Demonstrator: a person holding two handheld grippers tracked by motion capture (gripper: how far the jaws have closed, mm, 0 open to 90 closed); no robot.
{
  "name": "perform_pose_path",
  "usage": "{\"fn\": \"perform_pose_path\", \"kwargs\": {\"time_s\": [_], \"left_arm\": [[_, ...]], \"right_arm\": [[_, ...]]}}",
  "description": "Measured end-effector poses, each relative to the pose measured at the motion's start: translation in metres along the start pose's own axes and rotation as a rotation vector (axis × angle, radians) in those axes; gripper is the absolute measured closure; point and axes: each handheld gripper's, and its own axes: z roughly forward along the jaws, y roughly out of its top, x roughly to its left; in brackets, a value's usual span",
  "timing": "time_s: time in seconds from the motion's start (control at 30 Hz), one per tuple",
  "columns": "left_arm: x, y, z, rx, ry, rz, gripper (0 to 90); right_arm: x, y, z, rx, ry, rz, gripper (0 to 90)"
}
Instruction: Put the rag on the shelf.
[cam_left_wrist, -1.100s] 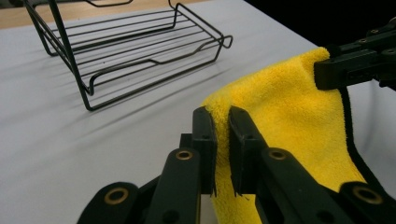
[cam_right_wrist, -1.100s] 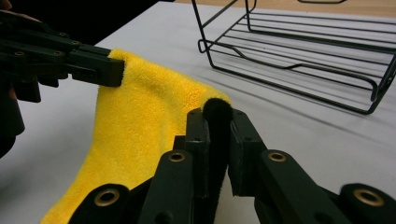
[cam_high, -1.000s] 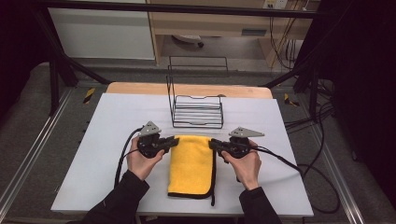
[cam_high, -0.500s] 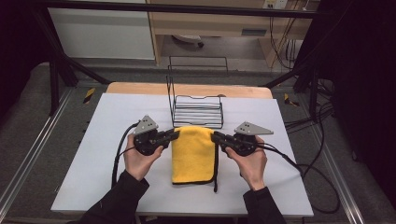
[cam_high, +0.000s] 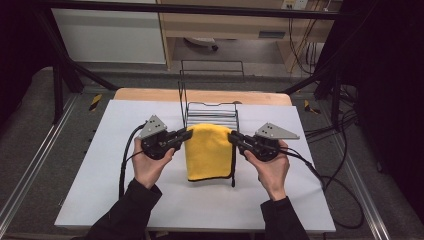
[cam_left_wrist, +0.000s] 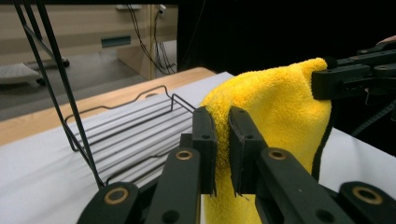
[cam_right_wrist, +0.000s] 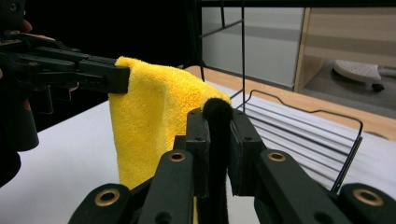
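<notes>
- Nearest the camera in the high view, two dark sleeves come in from the bottom edge, each hand wrapped around a gripper.
- The left gripper (cam_high: 184, 135) is clenched on the left top corner of the yellow cloth (cam_high: 210, 152); in the left gripper view its jaws pinch the yellow pile between them (cam_left_wrist: 222, 154).
- The right gripper (cam_high: 234, 137) is clenched on the right top corner of the cloth; in the right gripper view its jaws grasp the cloth's black edging (cam_right_wrist: 215, 154), with the yellow fabric draping off to that view's left.
- The cloth hangs between the two grippers, its top edge stretched from one to the other and the rest dropping toward the surface (cam_high: 100, 150). Whether its lower edge touches the surface cannot be told.
- A black strip runs down the cloth's right side and ends in a short tail below the bottom edge.
- A cable (cam_high: 126, 155) trails from the left gripper back toward the person; another runs from the right gripper off the right side of the surface.
- Just behind the cloth stands a black wire rack (cam_high: 210, 107) with a tall back frame.
- Beyond the rack, a wooden strip borders the far edge of the surface.
</notes>
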Motion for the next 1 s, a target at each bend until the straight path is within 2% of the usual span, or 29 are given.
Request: {"fn": "perform_pose_path", "kwargs": {"time_s": [0.17,0.47,1.0], "left_arm": [[-0.002,0.01,0.001,-0.025,0.012,0.018,82.2],[-0.001,0.025,0.001,-0.076,0.015,0.017,82.2],[-0.001,0.05,-0.002,-0.16,0.031,0.035,82.1]], "right_arm": [[0.001,0.009,-0.003,-0.029,-0.017,-0.02,80.6],[0.002,0.026,-0.007,-0.078,-0.039,-0.048,80.5],[0.002,0.052,-0.012,-0.156,-0.05,-0.072,80.5]]}}
